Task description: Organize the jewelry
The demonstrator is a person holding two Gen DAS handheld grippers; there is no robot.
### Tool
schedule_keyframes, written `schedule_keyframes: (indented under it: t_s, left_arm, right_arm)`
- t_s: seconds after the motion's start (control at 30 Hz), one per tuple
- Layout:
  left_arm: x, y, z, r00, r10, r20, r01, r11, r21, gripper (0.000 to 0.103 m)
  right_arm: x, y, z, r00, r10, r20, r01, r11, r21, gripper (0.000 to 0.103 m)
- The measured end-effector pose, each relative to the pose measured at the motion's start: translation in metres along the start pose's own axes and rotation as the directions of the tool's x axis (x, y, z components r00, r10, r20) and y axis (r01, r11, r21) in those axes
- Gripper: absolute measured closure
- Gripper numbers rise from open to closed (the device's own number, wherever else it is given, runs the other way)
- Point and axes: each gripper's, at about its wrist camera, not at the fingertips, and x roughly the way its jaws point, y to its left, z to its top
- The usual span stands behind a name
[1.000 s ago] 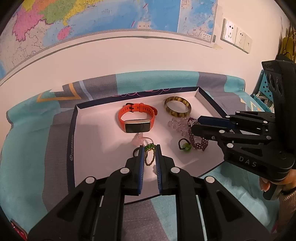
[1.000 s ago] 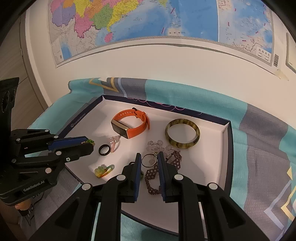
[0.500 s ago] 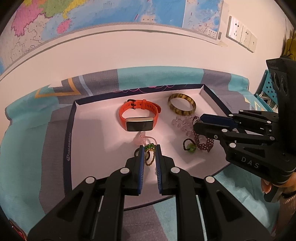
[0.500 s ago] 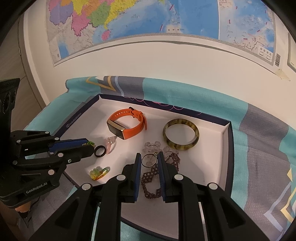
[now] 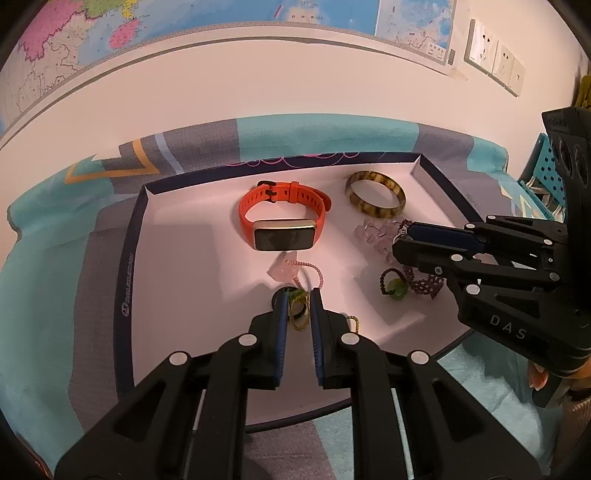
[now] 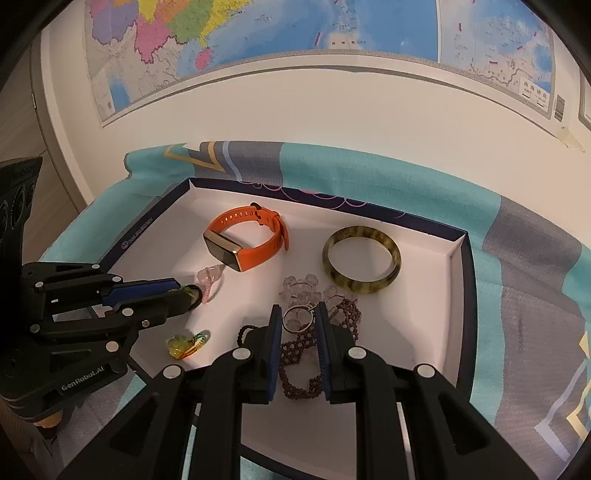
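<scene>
Left wrist view: a shallow white tray (image 5: 177, 258) with a dark blue rim fills the middle of the frame, resting on a teal and grey cloth (image 5: 48, 266). Its left half is bare white floor, while the jewelry crowds the centre and right. A wall with a map (image 5: 221, 14) rises behind the far rim at the top of the frame.

The left gripper (image 5: 297, 301) sits at lower centre, its blue-padded jaws drawn close on a green beaded ring (image 5: 297, 295) with a thin gold chain (image 5: 301, 323) hanging between them; a black ring (image 5: 275, 297) lies just under the left jaw tip. A pink crystal charm (image 5: 284, 267) on a pink cord lies just beyond the tips, and the orange smart band (image 5: 282, 216) stands further up, well apart. The mottled bangle (image 5: 375, 197) lies near the upper right corner of the tray.

The right gripper (image 5: 400, 238) enters from the right edge, jaws narrowed and pinching a silver ring (image 6: 297, 317), seen between the tips at centre of the right wrist view. Directly beneath and beyond it lie clear crystal beads (image 6: 299, 286) and a purple beaded bracelet (image 6: 295, 363), which runs back between the jaws. A green and yellow charm (image 6: 186, 343) lies at lower left of that view, near the tray's near rim.
</scene>
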Motion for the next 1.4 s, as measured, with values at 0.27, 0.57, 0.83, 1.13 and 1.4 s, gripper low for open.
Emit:
schedule_keyframes:
  t_s: [0.27, 0.57, 0.83, 1.13, 1.4]
  left_arm:
    - [-0.002, 0.000, -0.002, 1.000, 0.017, 0.008, -0.016, 1.000, -0.005, 0.071]
    - [-0.045, 0.004, -0.021, 0.992, 0.069, 0.106, -0.066, 0.997, -0.030, 0.005]
    - [-0.076, 0.007, -0.056, 0.979, 0.164, 0.123, -0.154, 0.984, -0.083, 0.005]
    - [-0.094, 0.001, -0.082, 0.969, 0.215, 0.120, -0.199, 0.971, -0.134, 0.005]
    - [-0.101, -0.001, -0.090, 0.966, 0.232, 0.112, -0.215, 0.966, -0.142, 0.005]
  right_arm:
    - [0.001, -0.001, 0.000, 1.000, -0.015, -0.002, 0.015, 1.000, 0.007, 0.085]
    - [-0.044, 0.009, -0.021, 0.994, -0.050, 0.098, 0.051, 0.999, -0.003, 0.029]
    - [-0.073, 0.024, -0.066, 0.988, -0.095, 0.119, 0.092, 0.995, 0.034, 0.007]
    - [-0.084, 0.039, -0.090, 0.984, -0.131, 0.120, 0.126, 0.991, 0.047, 0.007]
    - [-0.091, 0.047, -0.099, 0.986, -0.119, 0.115, 0.114, 0.992, 0.047, 0.007]
